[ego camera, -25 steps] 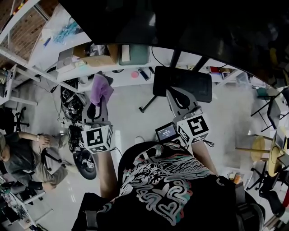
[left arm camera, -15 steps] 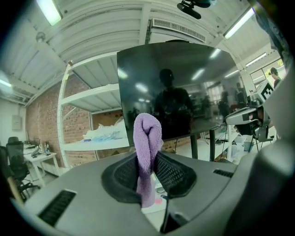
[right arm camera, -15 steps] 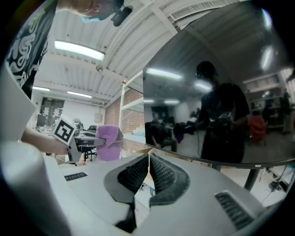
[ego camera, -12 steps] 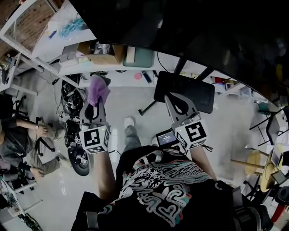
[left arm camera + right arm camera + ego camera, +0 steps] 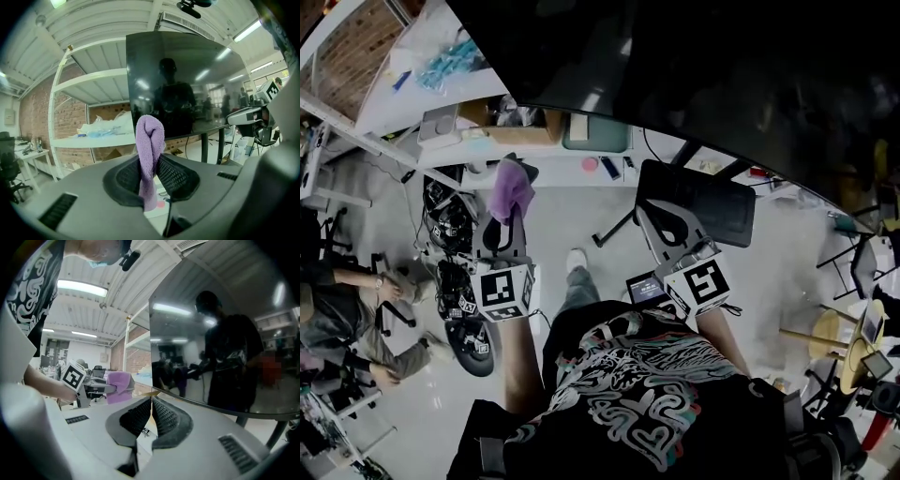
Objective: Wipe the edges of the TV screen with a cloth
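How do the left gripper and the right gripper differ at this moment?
The left gripper is shut on the purple cloth, which sticks up out of its jaws; the right gripper holds nothing, its jaws pressed together. The left gripper is on the side of the white shelf; the right gripper is over the black stand base. Both point toward the TV screen.
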Motion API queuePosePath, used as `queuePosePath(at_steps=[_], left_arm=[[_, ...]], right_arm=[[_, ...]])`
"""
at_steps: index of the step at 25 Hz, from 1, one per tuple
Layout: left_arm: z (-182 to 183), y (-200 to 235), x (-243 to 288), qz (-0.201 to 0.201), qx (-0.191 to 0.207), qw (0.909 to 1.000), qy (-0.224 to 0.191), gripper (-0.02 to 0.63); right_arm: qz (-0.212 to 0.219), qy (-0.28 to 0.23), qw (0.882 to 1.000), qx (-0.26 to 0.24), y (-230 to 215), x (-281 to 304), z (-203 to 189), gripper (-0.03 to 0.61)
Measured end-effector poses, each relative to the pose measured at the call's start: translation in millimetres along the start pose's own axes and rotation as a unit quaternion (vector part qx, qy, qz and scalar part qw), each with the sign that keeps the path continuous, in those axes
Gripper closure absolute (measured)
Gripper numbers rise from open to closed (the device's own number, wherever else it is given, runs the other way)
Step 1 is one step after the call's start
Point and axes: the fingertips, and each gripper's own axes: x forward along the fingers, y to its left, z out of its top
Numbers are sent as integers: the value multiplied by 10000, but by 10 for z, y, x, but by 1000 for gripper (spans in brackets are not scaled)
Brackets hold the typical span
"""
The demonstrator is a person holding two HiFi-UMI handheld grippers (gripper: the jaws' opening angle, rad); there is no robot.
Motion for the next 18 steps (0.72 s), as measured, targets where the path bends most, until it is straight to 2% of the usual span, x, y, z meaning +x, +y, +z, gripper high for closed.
queuePosePath(at_steps=[8, 11, 18], left_arm=[[-9, 650, 641, -292, -18, 9996, -6, 529], [-46, 791, 846, -508, 67, 9987, 5, 528], [-224, 1066, 1258, -822, -3, 9965, 160, 528]], right_arm=[[-324, 139, 9994, -4, -63, 813, 114, 545], [-525, 198, 9984, 35, -71, 1060, 126, 545], [-861, 339, 9956, 154, -45, 1454, 84, 545]])
